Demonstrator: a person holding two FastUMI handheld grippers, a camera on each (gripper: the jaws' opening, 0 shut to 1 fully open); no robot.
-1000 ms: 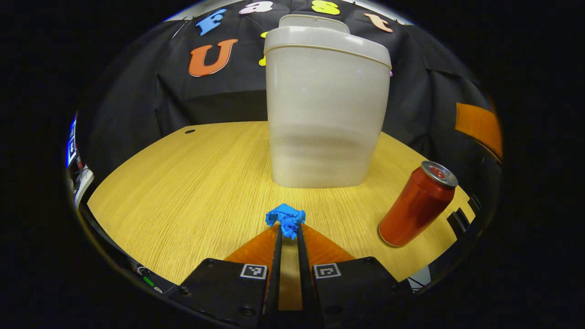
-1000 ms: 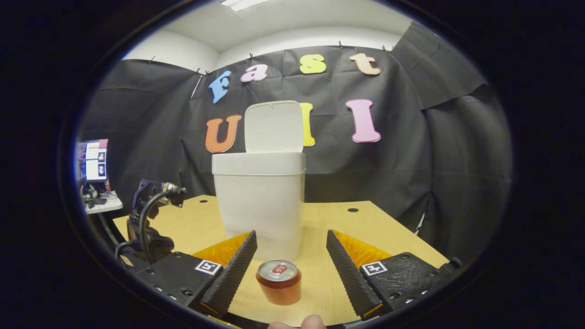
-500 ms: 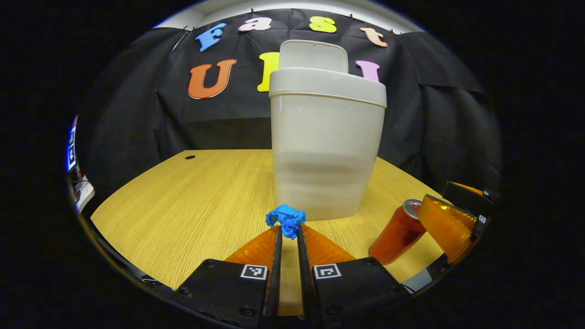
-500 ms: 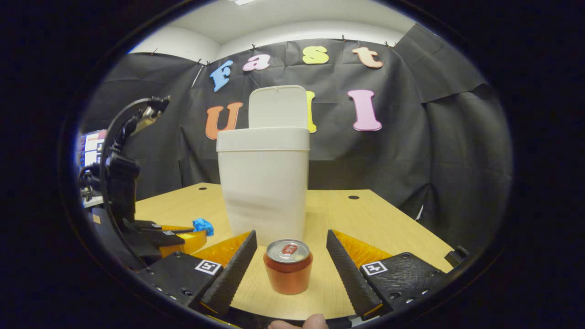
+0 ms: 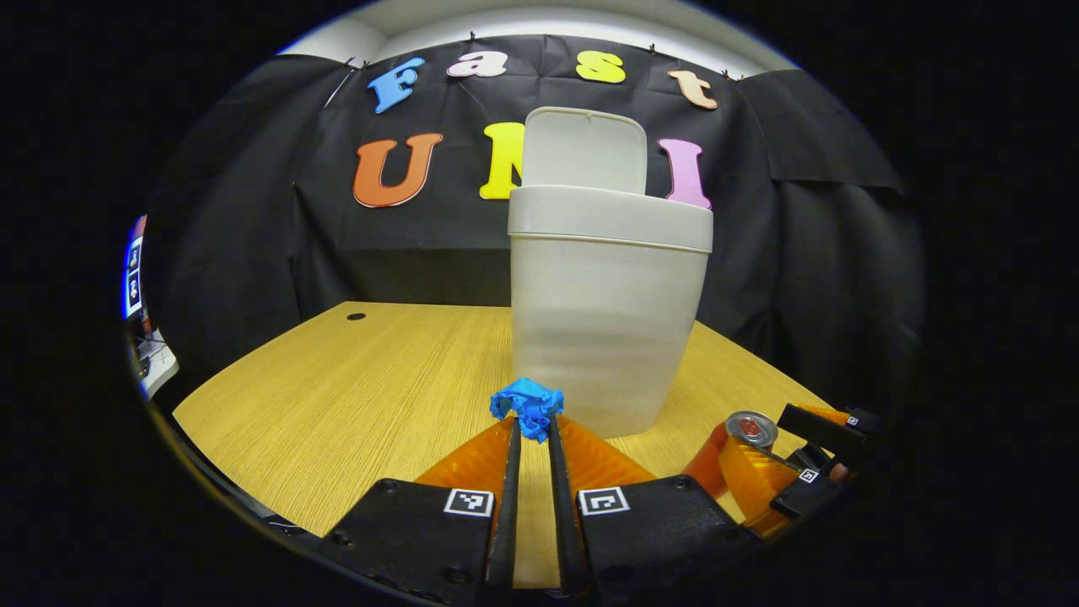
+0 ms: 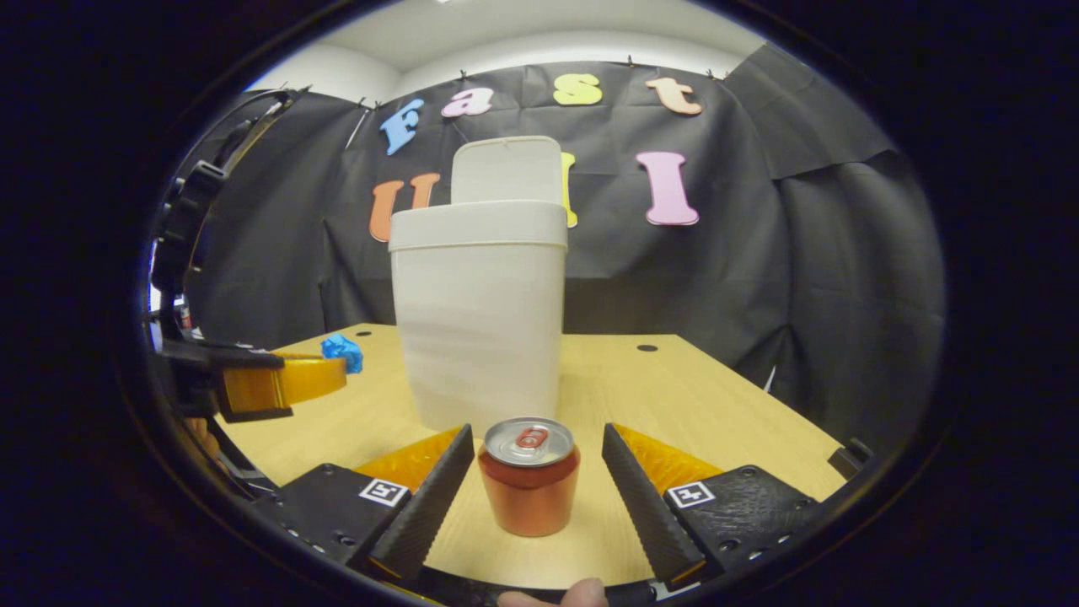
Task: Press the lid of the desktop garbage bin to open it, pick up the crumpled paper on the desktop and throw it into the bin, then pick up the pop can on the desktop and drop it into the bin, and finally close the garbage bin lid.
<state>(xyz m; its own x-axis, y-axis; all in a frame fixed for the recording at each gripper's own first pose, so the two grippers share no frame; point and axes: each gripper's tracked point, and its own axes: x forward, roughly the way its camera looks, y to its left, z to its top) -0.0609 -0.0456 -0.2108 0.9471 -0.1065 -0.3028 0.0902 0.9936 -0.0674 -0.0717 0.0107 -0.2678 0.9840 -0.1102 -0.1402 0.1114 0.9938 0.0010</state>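
A white garbage bin (image 5: 609, 312) (image 6: 479, 316) stands on the wooden table (image 5: 371, 388) with its lid (image 5: 584, 152) (image 6: 506, 171) flipped upright. My left gripper (image 5: 532, 430) is shut on a crumpled blue paper (image 5: 528, 406), held above the table in front of the bin. In the right gripper view that paper (image 6: 342, 351) sits at the tip of the left gripper (image 6: 278, 381). A red pop can (image 6: 529, 476) (image 5: 738, 438) stands upright between the fingers of my open right gripper (image 6: 536, 459), untouched by either finger. The right gripper (image 5: 801, 472) appears around the can in the left gripper view.
The black cloth wall closes the back and sides. A small hole (image 6: 646, 347) marks the tabletop (image 6: 691, 405) to the right of the bin, another hole (image 5: 356, 317) to its left. A monitor (image 5: 133, 278) glows at far left. A fingertip (image 6: 582, 594) shows at the bottom edge.
My left gripper has risen with the blue paper. My right gripper has moved forward so the can now sits deeper between its fingers.
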